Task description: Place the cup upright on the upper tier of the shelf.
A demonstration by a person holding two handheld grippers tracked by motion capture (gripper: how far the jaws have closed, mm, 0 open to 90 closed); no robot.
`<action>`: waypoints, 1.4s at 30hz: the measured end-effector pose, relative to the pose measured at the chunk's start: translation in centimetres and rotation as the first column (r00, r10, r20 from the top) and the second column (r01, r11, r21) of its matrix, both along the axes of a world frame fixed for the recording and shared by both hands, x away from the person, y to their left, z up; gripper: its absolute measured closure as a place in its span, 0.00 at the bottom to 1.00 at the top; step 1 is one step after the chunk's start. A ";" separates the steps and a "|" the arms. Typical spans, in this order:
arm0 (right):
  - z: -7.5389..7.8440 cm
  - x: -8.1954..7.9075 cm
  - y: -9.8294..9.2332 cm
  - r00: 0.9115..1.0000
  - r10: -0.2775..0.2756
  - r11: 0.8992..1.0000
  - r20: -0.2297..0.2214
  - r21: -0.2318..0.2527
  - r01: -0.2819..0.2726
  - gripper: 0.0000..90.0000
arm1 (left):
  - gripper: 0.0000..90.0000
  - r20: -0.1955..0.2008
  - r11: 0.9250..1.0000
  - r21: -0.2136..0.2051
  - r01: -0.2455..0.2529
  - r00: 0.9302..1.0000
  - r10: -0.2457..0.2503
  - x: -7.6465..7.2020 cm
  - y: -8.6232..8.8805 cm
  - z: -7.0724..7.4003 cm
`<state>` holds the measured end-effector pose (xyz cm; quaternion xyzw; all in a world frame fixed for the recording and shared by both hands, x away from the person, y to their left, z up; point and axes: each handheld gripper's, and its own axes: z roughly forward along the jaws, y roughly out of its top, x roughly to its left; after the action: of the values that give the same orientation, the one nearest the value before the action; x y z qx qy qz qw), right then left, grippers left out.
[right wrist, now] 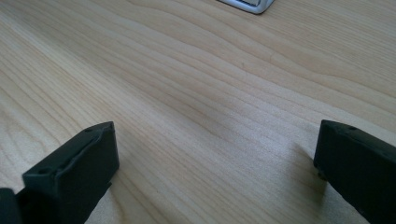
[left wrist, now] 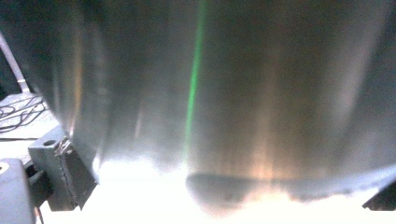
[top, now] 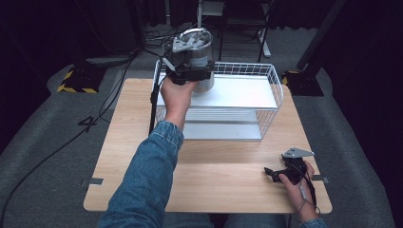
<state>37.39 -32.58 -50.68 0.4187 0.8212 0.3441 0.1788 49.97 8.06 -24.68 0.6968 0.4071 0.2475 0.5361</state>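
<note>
The left tongs (top: 192, 71) are grasping a shiny metal pot (top: 196, 52), holding it at the upper shelf (top: 247, 92) of a white wire rack (top: 273, 78), near the rack's left end; whether it is touching the shelf is unclear. In the left gripper view, the pot's steel wall (left wrist: 233, 93) is sitting right against the camera. The right tongs (top: 272, 173) are lying released on the wooden tabletop (top: 214, 185) near its right front corner, their 2 jaws standing wide apart over bare wood (right wrist: 210, 116).
</note>
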 end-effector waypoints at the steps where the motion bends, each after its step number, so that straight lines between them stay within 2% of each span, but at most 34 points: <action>1: 0.0 0.0 0.0 1.000 -0.001 1.000 -0.001 0.001 0.001 0.01 | 0.04 0.002 1.000 0.004 0.000 1.000 0.000 0.2 -0.2 -0.1; 5: 0.0 0.0 0.0 1.000 0.000 1.000 -0.001 0.001 0.000 0.01 | 0.04 0.018 1.000 0.019 -0.008 1.000 0.007 0.9 -1.0 -0.4; 11: 0.0 0.0 0.0 1.000 0.001 1.000 -0.001 0.002 -0.001 0.01 | 0.04 -0.002 0.999 0.049 -0.022 1.000 0.023 1.9 -1.7 -0.9; 17: 0.0 0.0 0.0 1.000 0.001 1.000 -0.002 0.003 -0.001 0.01 | 0.04 -0.036 0.998 0.062 -0.015 0.999 0.018 2.5 -2.0 -1.3; 20: 0.0 0.0 0.0 1.000 0.002 1.000 -0.001 0.003 -0.002 0.01 | 0.04 -0.075 0.998 0.065 -0.007 0.997 0.012 2.7 -2.3 -1.5; 21: 0.0 0.0 0.0 1.000 0.002 1.000 -0.001 0.003 -0.002 0.01 | 0.04 -0.075 0.998 0.065 -0.007 0.997 0.012 2.7 -2.3 -1.5; 23: 0.0 0.0 0.0 1.000 0.001 1.000 -0.002 0.003 -0.001 0.01 | 0.04 -0.087 0.996 0.085 -0.010 0.996 0.017 2.8 -2.5 -1.7; 29: 0.0 0.0 0.0 1.000 0.001 1.000 -0.002 0.003 -0.001 0.01 | 0.04 -0.080 0.995 0.102 -0.013 0.997 0.021 2.8 -2.7 -1.9; 32: 0.0 0.0 0.0 1.000 0.001 1.000 -0.002 0.003 -0.001 0.01 | 0.04 -0.059 0.992 0.128 -0.013 0.998 0.021 2.7 -3.0 -2.0; 42: 0.0 0.0 0.0 1.000 0.001 1.000 -0.002 0.003 -0.001 0.01 | 0.04 -0.047 0.994 0.109 -0.018 0.999 0.023 2.8 -2.9 -2.3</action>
<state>37.38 -32.58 -50.67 0.4188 0.8210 0.3451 0.1772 52.75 5.20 -26.93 0.7266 0.4131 0.2579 0.4847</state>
